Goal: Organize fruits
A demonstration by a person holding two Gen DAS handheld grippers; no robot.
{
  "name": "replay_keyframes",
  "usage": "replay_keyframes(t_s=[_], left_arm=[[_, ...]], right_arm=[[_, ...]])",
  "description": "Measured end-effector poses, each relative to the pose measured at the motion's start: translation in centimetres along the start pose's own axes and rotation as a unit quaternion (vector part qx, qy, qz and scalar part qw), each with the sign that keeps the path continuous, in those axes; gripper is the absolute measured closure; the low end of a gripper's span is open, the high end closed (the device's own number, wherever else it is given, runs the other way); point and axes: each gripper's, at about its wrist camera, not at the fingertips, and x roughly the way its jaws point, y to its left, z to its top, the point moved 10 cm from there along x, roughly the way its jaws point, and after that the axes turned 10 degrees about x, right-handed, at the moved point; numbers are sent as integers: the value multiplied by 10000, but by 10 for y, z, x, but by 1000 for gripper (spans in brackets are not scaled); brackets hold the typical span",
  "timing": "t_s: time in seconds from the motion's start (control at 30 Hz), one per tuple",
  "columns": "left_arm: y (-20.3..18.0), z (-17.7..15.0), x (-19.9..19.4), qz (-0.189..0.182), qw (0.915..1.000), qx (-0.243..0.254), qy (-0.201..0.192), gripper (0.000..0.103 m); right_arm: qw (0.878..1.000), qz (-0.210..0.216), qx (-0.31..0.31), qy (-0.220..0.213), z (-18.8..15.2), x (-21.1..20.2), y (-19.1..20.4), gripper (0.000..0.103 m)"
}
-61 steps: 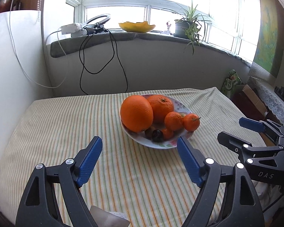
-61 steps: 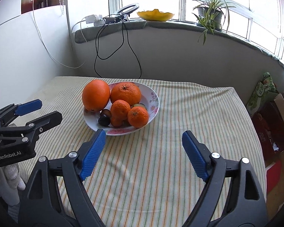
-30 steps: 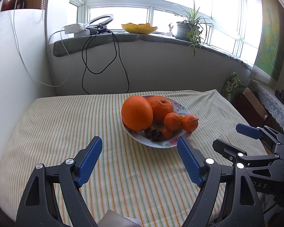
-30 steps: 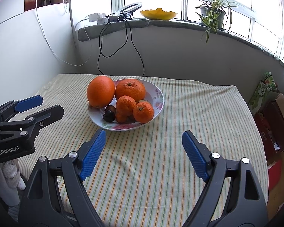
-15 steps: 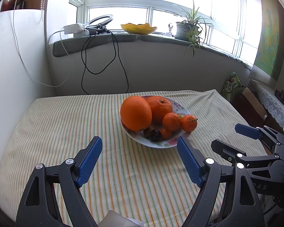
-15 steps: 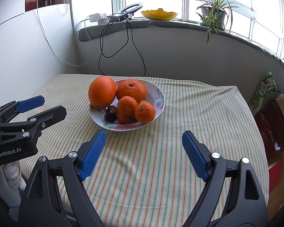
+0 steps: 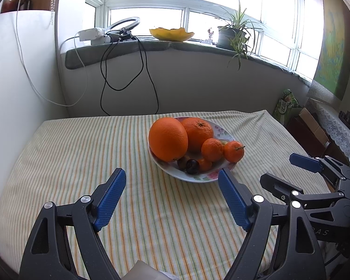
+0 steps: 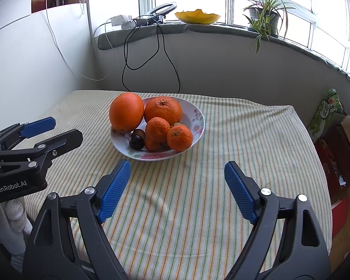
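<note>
Fruit sits heaped in the plate (image 8: pixel 199 119) on the striped cloth (image 8: pixel 245 140), straight ahead of both your grippers and touching neither. Your right gripper (image 8: pixel 175 186) is spread wide and empty with the plate's near rim just beyond its tips, so it looks the nearer one, and the small mandarin (image 8: pixel 179 137) at the front is its closest pick. Your left gripper (image 7: pixel 170 198) is also spread and empty, with the big orange (image 7: pixel 168 138) ahead, slightly right.
</note>
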Motion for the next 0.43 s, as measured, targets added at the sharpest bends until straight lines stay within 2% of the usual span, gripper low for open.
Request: replay_keyframes(t_s=[0.43], left_arm=[[2,-2,3,-1,10000,-12,10,22]], right_arm=[[10000,13,-3,33,-1,4,-1,18]])
